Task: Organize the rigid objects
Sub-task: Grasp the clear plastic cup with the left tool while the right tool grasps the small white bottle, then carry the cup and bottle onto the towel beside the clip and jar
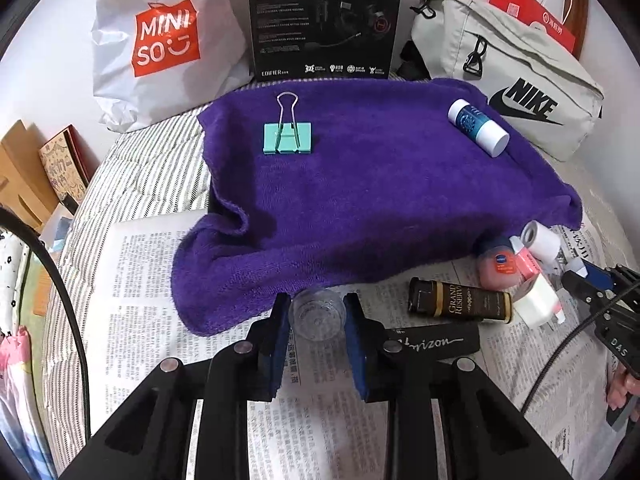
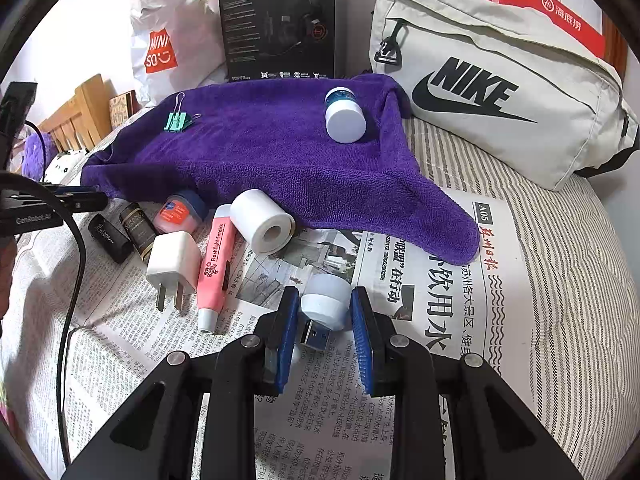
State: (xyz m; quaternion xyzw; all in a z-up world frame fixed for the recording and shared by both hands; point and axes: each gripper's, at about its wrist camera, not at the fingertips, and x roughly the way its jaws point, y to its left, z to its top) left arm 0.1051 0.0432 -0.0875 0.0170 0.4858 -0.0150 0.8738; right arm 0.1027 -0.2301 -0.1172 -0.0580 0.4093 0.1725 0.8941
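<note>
Striped bedding [image 2: 560,280] carries sheets of newspaper [image 2: 420,280], and a purple towel [image 1: 360,200] is draped over something raised at the back. On the towel lie a mint-green binder clip [image 1: 287,136] toward the left and a blue-and-white capped bottle [image 1: 478,128] on its side toward the right. Behind stand a Miniso bag [image 1: 160,40], a black Edifier headset box [image 1: 324,20] and a grey Nike bag [image 2: 500,80].

Left claw [image 1: 317,316] pinches a small clear plastic cup [image 1: 317,314] at the towel's near edge, both blue pads against its sides. Right claw [image 2: 325,312] grips a small white USB light [image 2: 326,300], pads pressed on its body, the metal plug pointing back toward the camera.

Clustered on the newspaper beside the towel's front edge are a Vaseline jar [image 2: 180,212], a white tape roll [image 2: 262,220], a pink highlighter [image 2: 216,268], a white plug adapter [image 2: 172,264], a dark Grand Reserve tube [image 1: 460,300] and a black Horizon case [image 1: 436,342]
</note>
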